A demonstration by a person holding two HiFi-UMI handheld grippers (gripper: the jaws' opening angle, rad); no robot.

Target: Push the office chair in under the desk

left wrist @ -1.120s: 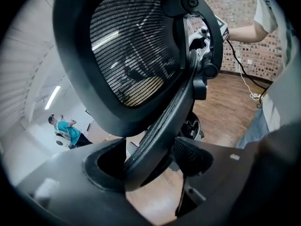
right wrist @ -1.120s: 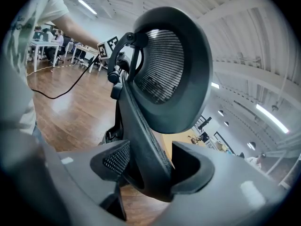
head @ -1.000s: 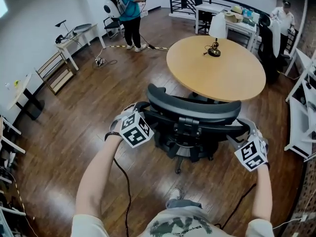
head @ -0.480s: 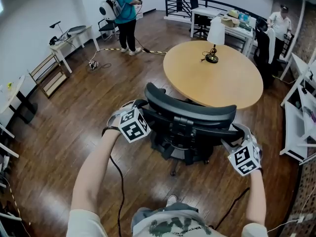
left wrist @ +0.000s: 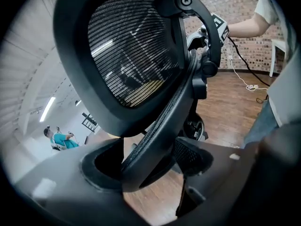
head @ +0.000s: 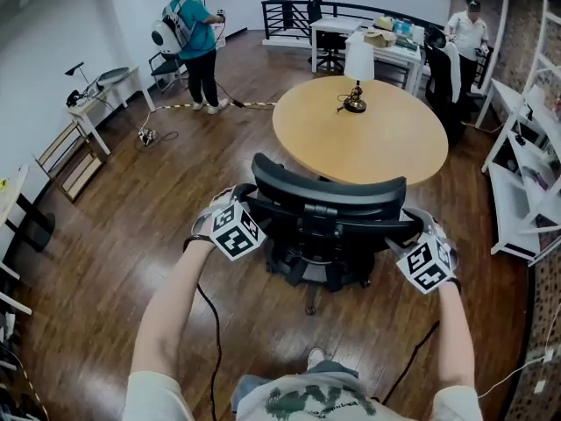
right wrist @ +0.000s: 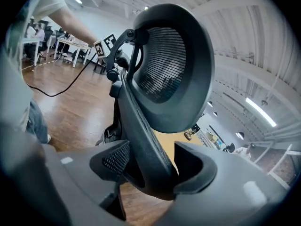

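Gripping from both sides, that's the picture: the left tongs [left wrist: 146,163] are clamped on the left edge of the backrest [head: 326,202] of the office chair [head: 324,235], mesh frame squeezed between the two pads. Over on the other side, the right tongs [right wrist: 146,169] bite the right edge of that same backrest, jaws closed onto the curved rim. From the head view both marker cubes sit level at either flank of the chair, the person's arms stretched forward to them.

And the chair itself? It stands on the dark wood floor [head: 114,226], back turned to the person, seat facing the round worktop [head: 394,143]. Its headrest [head: 329,181] shows just beside the worktop's near rim; how far the seat reaches beneath cannot be told from up here. A small lamp [head: 358,68] with a white shade stands on the far part of the worktop. Well apart, by the far wall, a person [head: 195,46] in a teal shirt stands facing away.
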